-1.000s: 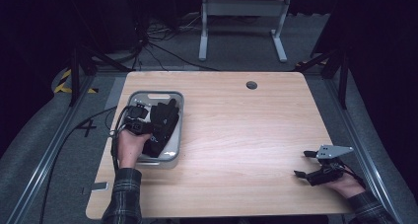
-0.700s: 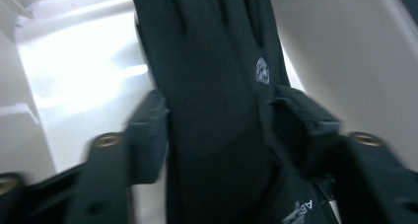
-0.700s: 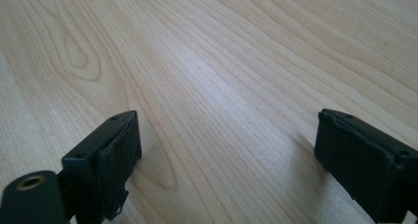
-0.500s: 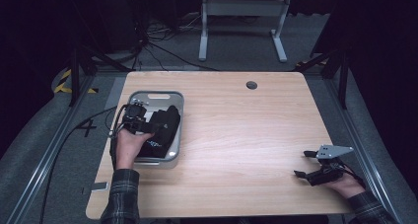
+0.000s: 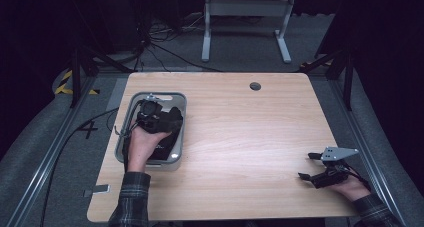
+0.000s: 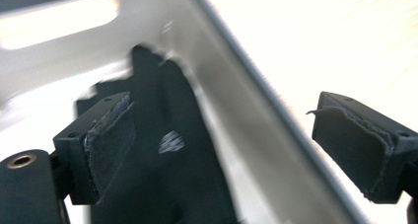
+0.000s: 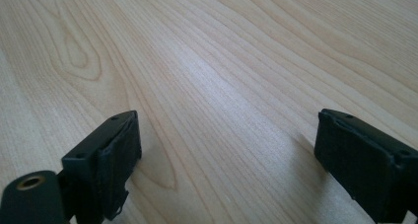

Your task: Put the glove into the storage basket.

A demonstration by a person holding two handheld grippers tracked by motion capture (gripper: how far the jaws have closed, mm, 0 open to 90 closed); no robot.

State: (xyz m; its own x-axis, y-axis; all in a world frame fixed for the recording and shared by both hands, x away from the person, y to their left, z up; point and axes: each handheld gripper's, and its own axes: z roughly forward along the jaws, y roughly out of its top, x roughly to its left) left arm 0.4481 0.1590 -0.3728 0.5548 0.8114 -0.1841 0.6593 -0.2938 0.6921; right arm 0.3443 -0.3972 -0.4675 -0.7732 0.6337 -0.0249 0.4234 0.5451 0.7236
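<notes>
A grey metal tray [image 5: 176, 160] sits at the table's left side with a black soft item [image 5: 167, 139] lying in it. My left gripper [image 5: 169, 120] hovers over the tray's far half, held by a hand in a plaid sleeve. Its jaws have just been opening and stand wide apart [image 6: 226, 145], with nothing pressed between the pads [image 6: 111, 145]. Below them lie the black item [image 6: 162, 179], which bears a small white mark, and the tray's wall [image 6: 217, 76]. My right gripper [image 5: 306, 166] rests open near the front right corner, its jaws [image 7: 224, 160] over bare wood.
The light wooden table [image 5: 250, 132] has a cable hole [image 5: 255, 86] near its far edge. A cable [image 5: 85, 132] trails off the left side. Metal frame rails [image 5: 40, 162] flank the table, and a stand's legs [image 5: 245, 22] rise behind it.
The left gripper's jaws have opened and the hand has risen a little, toward the tray's far right. The black item stays in the tray. The right gripper has not moved.
</notes>
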